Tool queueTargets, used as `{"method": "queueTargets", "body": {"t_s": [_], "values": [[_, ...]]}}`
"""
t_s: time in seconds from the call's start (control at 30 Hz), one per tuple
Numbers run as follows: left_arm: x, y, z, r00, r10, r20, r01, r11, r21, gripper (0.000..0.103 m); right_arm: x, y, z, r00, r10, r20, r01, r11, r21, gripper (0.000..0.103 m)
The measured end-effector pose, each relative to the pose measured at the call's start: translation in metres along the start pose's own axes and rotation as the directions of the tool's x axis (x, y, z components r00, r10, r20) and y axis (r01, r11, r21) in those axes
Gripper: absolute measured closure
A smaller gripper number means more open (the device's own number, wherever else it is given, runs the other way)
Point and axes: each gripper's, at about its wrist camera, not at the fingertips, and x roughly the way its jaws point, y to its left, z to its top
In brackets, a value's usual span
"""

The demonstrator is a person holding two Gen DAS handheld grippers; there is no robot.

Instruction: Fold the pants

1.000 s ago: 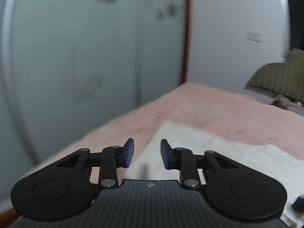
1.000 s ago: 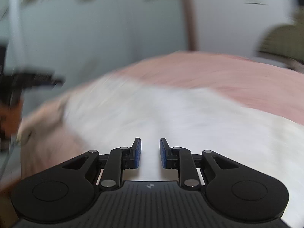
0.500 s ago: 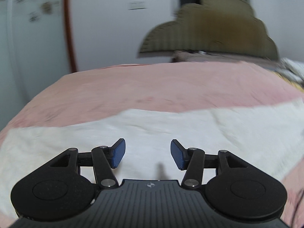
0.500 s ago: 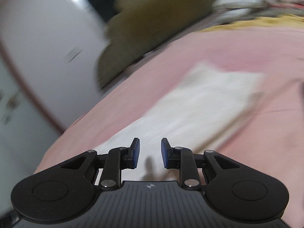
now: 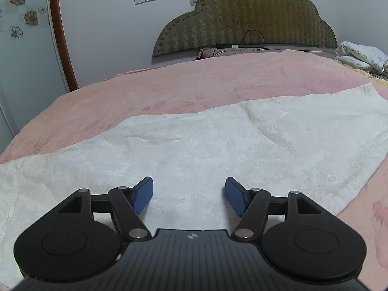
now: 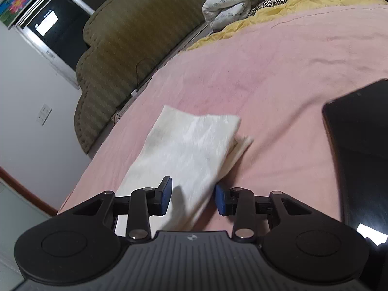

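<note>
On the left, the left tongs (image 5: 189, 198) hover low over the white pants (image 5: 218, 145), their blue pads (image 5: 143, 197) spread wide with nothing between them. The pants lie flat across the pink bed cover (image 5: 194, 82), stretching from the near left corner out toward the right, with a soft crease running across the middle. The risk on this side, as I judge it, is a shallow bite: closing from where they hang, the tongs would pinch only the top layer, or drag up the pink cover with it, and the fold would come out skewed.

On the right, the right tongs (image 6: 192, 200) stand moderately apart, also holding nothing, straddling the near right edge of the pants (image 6: 189, 145). From this view the far end shows two layers, the lower one peeking out beyond the upper at the corner. If only the upper layer is caught, the layers will likely slide further apart. A dark flat object (image 6: 359, 157), perhaps a phone or tablet, lies on the bed just right of these tongs; a wide sweep could knock it.

No container is in sight in either view. A heap of bedding (image 6: 242, 2) sits at the head of the bed beside the olive headboard (image 6: 126, 41).
</note>
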Motion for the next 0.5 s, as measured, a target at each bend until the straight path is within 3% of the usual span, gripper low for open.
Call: {"method": "queueTargets", "body": {"t_s": [0.1, 0.23, 0.33, 0.5], "values": [[0.001, -0.001, -0.002, 1.0, 0.0, 0.003, 0.0, 1.0, 0.006, 0.03, 0.019, -0.002, 0.009, 1.0, -0.009, 0.029, 0.007, 0.999, 0.049, 0.067], [0.003, 0.003, -0.001, 1.0, -0.01, -0.003, 0.01, 1.0, -0.011, 0.027, 0.034, 0.002, 0.015, 0.998, -0.019, 0.054, 0.017, 0.999, 0.032, 0.068], [0.003, 0.008, 0.002, 1.0, -0.024, -0.007, 0.023, 0.999, -0.04, 0.027, 0.037, 0.005, 0.017, 0.998, 0.002, 0.06, -0.003, 1.0, 0.015, 0.086], [0.0, 0.027, 0.011, 1.0, -0.022, 0.003, 0.022, 0.99, -0.138, 0.027, 0.025, 0.041, 0.02, 0.993, 0.055, 0.109, -0.041, 0.991, -0.131, 0.088]]}}
